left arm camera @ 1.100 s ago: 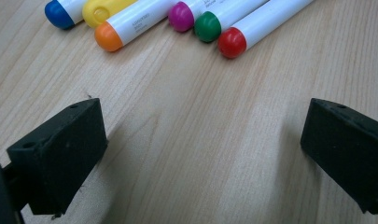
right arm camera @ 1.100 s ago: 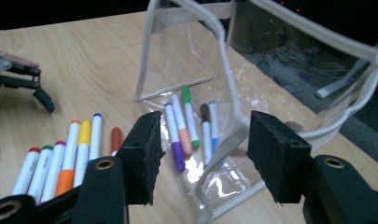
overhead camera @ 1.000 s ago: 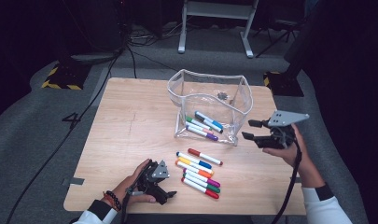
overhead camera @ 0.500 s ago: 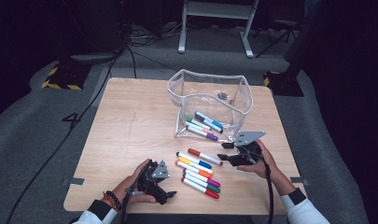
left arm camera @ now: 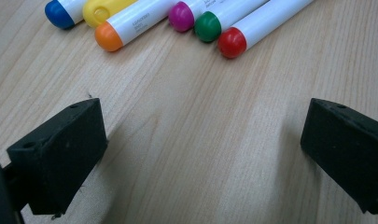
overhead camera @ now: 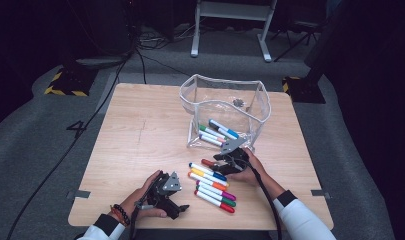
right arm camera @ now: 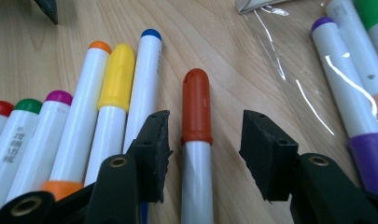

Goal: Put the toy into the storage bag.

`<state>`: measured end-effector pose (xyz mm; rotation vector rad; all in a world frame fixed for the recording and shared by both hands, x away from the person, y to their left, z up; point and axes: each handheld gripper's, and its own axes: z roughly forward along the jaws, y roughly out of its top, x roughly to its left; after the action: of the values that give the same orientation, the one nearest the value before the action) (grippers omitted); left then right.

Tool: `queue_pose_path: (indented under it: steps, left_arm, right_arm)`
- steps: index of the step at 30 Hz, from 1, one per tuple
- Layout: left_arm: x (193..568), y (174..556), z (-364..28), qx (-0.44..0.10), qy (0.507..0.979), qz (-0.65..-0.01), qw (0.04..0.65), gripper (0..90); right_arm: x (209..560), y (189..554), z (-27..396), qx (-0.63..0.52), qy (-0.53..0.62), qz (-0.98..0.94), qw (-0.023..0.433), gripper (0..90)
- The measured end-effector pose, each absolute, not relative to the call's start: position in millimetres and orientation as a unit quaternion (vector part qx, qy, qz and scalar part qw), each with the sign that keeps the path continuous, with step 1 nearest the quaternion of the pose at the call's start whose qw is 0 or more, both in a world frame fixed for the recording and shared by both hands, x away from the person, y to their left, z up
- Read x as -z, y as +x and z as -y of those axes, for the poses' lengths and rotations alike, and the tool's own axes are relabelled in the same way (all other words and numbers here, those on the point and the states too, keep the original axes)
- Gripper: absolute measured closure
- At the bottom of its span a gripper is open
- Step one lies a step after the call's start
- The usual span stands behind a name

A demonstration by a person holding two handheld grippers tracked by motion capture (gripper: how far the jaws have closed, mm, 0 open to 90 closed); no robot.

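Note:
A row of several white markers (overhead camera: 213,187) with coloured caps lies on the wooden table (overhead camera: 140,135). My right gripper (overhead camera: 219,163) is low at the row's far end, astride a red-capped marker (right arm camera: 195,109). That marker lies between the jaws with gaps on both sides. The right gripper (right arm camera: 206,140) is open, and its jaws have just been closing a little. My left gripper (overhead camera: 176,204) rests near the front edge, left of the row. It (left arm camera: 200,149) is wide open over bare wood, with the marker caps (left arm camera: 203,23) just beyond.
A clear plastic pouch (overhead camera: 225,102) stands open behind the row, with several markers (overhead camera: 217,132) inside; its wall and those markers (right arm camera: 345,84) lie right of my right jaws. Cables run over the grey floor (overhead camera: 40,130) to the left.
The right gripper has come down and to the left, from beside the pouch to the red-capped marker on the table. The left gripper has stayed put.

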<state>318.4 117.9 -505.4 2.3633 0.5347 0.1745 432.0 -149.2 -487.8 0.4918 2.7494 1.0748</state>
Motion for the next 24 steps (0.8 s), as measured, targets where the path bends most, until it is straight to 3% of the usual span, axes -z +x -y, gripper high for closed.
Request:
queue_pose_path:
  steps: [4,9,24]
  left_arm:
    - [505.4,318.4,-117.9,-0.067,0.912,-0.206,0.349,0.6]
    - [505.3,318.2,-118.0,-0.067,0.912,-0.207,0.348,0.6]
    - [505.3,318.0,-118.6,-0.067,0.912,-0.205,0.348,0.6]
  right_arm:
    - [492.4,437.0,144.5,-0.359,0.177,-0.914,0.071,56.1]
    - [492.2,437.1,149.2,-0.362,0.182,-0.911,0.074,73.5]
    - [479.1,418.6,199.0,-0.387,0.187,-0.900,0.072,74.7]
